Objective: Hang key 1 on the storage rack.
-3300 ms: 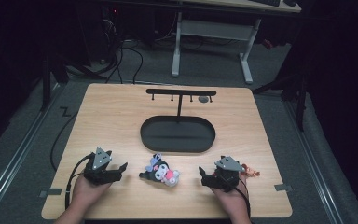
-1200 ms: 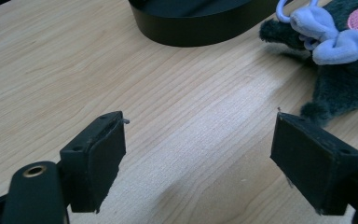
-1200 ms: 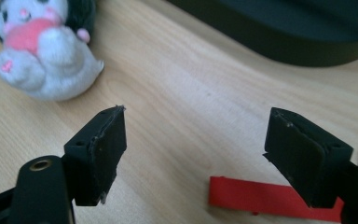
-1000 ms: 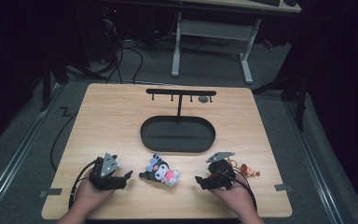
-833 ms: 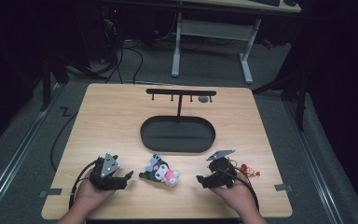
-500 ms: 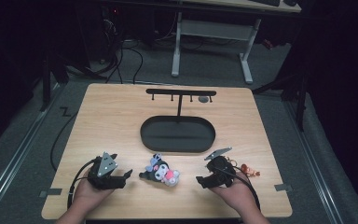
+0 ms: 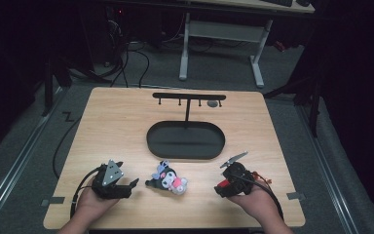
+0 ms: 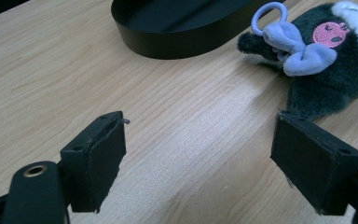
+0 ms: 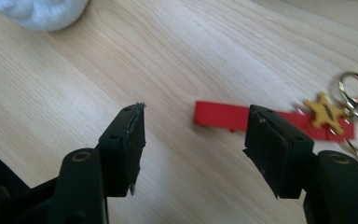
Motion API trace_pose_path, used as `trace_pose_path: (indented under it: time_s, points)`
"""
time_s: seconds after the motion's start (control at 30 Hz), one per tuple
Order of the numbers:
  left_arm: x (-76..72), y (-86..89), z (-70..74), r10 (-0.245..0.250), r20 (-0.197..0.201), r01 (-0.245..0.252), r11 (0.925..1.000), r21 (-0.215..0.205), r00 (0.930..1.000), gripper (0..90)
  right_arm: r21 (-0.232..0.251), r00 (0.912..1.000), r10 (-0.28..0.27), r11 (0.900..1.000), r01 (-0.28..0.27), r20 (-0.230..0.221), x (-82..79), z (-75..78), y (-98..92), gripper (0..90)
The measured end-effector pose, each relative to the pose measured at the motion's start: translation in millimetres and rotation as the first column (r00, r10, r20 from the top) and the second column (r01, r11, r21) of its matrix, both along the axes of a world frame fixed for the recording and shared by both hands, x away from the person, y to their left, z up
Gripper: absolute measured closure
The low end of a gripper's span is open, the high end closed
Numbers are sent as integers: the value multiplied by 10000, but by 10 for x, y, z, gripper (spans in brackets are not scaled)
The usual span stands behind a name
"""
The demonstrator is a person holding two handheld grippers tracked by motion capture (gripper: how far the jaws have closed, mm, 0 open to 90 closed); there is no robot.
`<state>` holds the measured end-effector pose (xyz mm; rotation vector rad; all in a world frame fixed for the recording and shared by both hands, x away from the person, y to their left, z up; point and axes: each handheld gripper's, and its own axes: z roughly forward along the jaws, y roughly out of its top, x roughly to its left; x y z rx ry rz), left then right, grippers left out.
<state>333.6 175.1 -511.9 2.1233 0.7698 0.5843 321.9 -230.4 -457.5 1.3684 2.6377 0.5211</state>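
A dark plush toy (image 7: 168,179) with a lilac bow and a pink and white front lies near the table's front, between my two grippers. My left gripper (image 7: 129,187) rests left of it, open; in the left gripper view (image 8: 200,126) the plush (image 8: 326,70) lies just past the right jaw, untouched. My right gripper (image 7: 223,187) is right of the plush, tilted up off the table. Its jaws (image 9: 198,112) have just been closing and stand apart. A red keychain strap (image 9: 221,115) with a gold star (image 9: 326,112) and metal rings lies on the wood beyond them, not gripped.
A black oval tray (image 7: 185,141) sits mid-table, with a black T-shaped stand (image 7: 189,97) with hooks rising from it. The tray's wall (image 8: 182,39) is close ahead of the left gripper. Cables trail from both grippers. The table's front edge is just behind my hands.
The right gripper has lifted a little and tipped, its grey plate now higher. The left gripper sits slightly nearer the front edge than in the earliest frame. The plush has not moved.
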Motion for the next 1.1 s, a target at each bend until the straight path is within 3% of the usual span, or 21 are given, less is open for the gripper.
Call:
trace_pose_path:
  time_s: [0.13, 0.23, 0.53, 0.93, 1.1]
  points:
    - [12, -7, -17, 8, -62, -8, 10000, 53, 10000, 185, -192, 9998, -60, 9998, 57, -179, -29, 40, -159, 389]
    - [17, -7, -19, 29, -66, -29, 10000, 60, 10000, 185, -372, 9998, -199, 9991, 196, -60, -50, 77, -309, 397]
    - [9, -7, -21, -10, -95, 11, 9999, 113, 10000, 185, -1091, 9951, -993, 9891, 992, 44, -120, 115, -717, 409]
    - [16, -15, -43, -19, -220, 24, 9997, 225, 9998, 186, -1715, 9855, -1697, 9711, 1658, -80, -57, -2, -1023, 416]
    - [11, -23, -47, -107, -253, 113, 9996, 255, 9996, 186, -1296, 9822, -1875, 9743, 1844, -115, 21, -43, -1115, 413]
